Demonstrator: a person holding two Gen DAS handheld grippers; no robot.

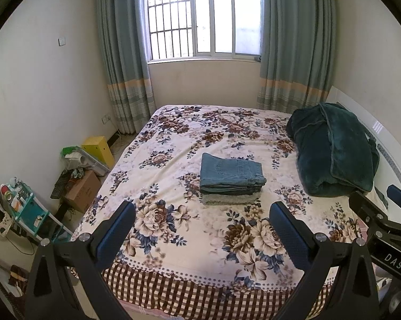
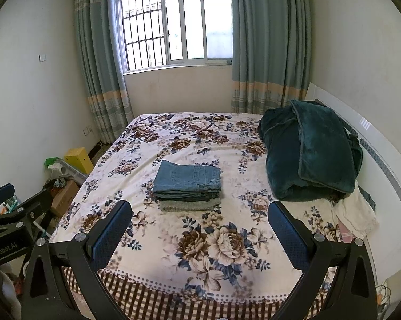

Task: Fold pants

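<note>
Left wrist: above the bed's (image 1: 173,240) foot, facing the window (image 1: 204,18).
Right wrist: beside it, same heading.
Shared: bed (image 2: 200,253), window (image 2: 173,24), curtains (image 1: 123,53).

The blue denim pants (image 1: 231,172) lie folded into a compact rectangular bundle, several layers thick, with stacked edges showing along the near side. They rest flat on top of a second folded garment, a grey one (image 1: 231,199), whose edge shows just beneath them. In the left wrist view the pile sits ahead of the left gripper (image 1: 203,229), beyond its fingertips and slightly toward its right finger, well apart from both. In the right wrist view the pants (image 2: 187,177) lie ahead of the right gripper (image 2: 200,229), a little toward its left finger, untouched.
</note>
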